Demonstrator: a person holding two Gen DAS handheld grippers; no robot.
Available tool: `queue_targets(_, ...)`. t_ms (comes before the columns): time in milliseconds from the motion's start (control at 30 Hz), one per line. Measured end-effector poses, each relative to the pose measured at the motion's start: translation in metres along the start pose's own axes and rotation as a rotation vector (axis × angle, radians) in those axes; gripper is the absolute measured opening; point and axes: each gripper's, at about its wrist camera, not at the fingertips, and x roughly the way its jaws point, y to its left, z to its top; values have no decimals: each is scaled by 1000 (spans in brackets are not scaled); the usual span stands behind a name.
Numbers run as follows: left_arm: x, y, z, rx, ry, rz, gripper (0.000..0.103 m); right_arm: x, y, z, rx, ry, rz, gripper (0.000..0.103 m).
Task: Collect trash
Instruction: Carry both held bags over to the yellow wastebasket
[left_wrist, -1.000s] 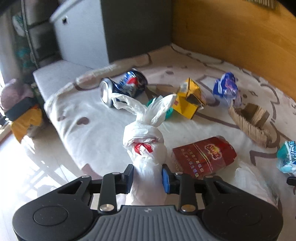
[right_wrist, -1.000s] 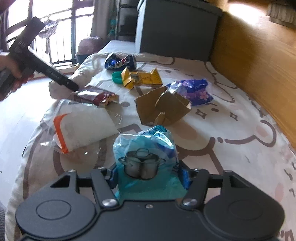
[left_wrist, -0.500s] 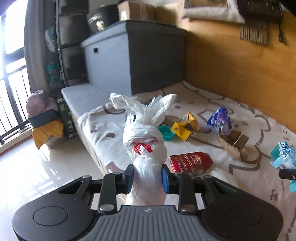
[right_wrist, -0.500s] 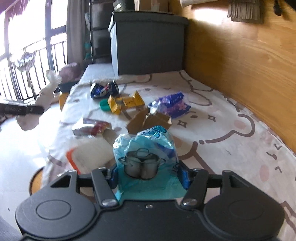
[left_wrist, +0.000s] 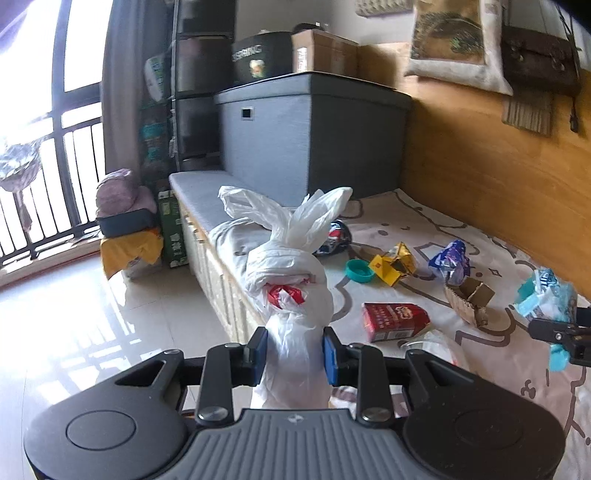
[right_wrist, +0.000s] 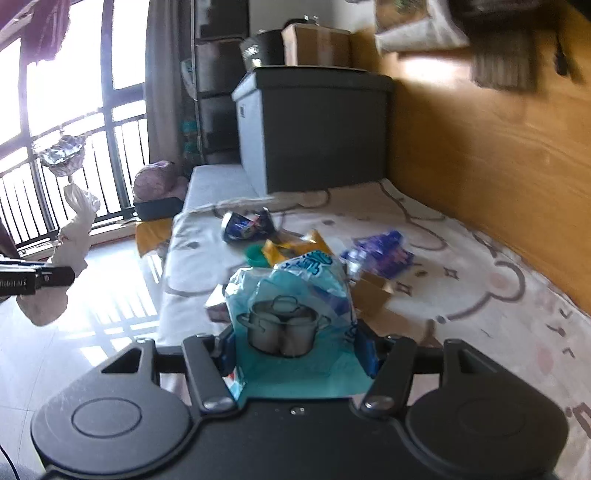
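Knotted white plastic bag with a red printed patch (left_wrist: 291, 284) is clamped in the left tool (left_wrist: 294, 350), jaws narrowly set, blue pads pressed into the bag's lower neck, knot ears sticking up above. Bag hangs off the tool over the glossy tile floor (left_wrist: 74, 325), just beside the edge of the cushioned bed. In the right wrist view the same bag shows at far left, clear of the bed.

Crinkly teal-and-blue plastic packet with a cooking-pot print (right_wrist: 291, 321) sits in the right tool (right_wrist: 295, 350), jaws about half open, pads squeezing both sides of the packet. It is lifted off the cartoon-print bedsheet (right_wrist: 461, 266).

Step in hand looks like carrying both held pieces away from the bed toward wherever trash goes; no bin visible in either view. To do it well: keep both grips firm, thin film slips easily; keep the white bag upright so it doesn't swing; don't let the two tools bump.

Remaining on the sheet: crushed blue drink can (right_wrist: 245, 226), teal round lid (left_wrist: 359, 270), crumpled yellow carton (left_wrist: 393, 263), purple-blue foil wrapper (left_wrist: 450, 260), torn brown cardboard piece (left_wrist: 468, 300), red flat packet (left_wrist: 393, 321), clear plastic scrap near it. So the task seems far from done.

Behind: grey storage box (left_wrist: 310, 136), wooden wall panel, balcony railing.
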Motion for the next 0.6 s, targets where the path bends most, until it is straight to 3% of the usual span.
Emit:
queue_targets(333, -6, 48, -17, -78, 14, 78, 32, 23, 64, 10, -37, 0, 69, 62)
queue_targets(600, 8, 102, -35, -157, 62, 139, 32, 67, 129, 10, -78, 49, 120, 62)
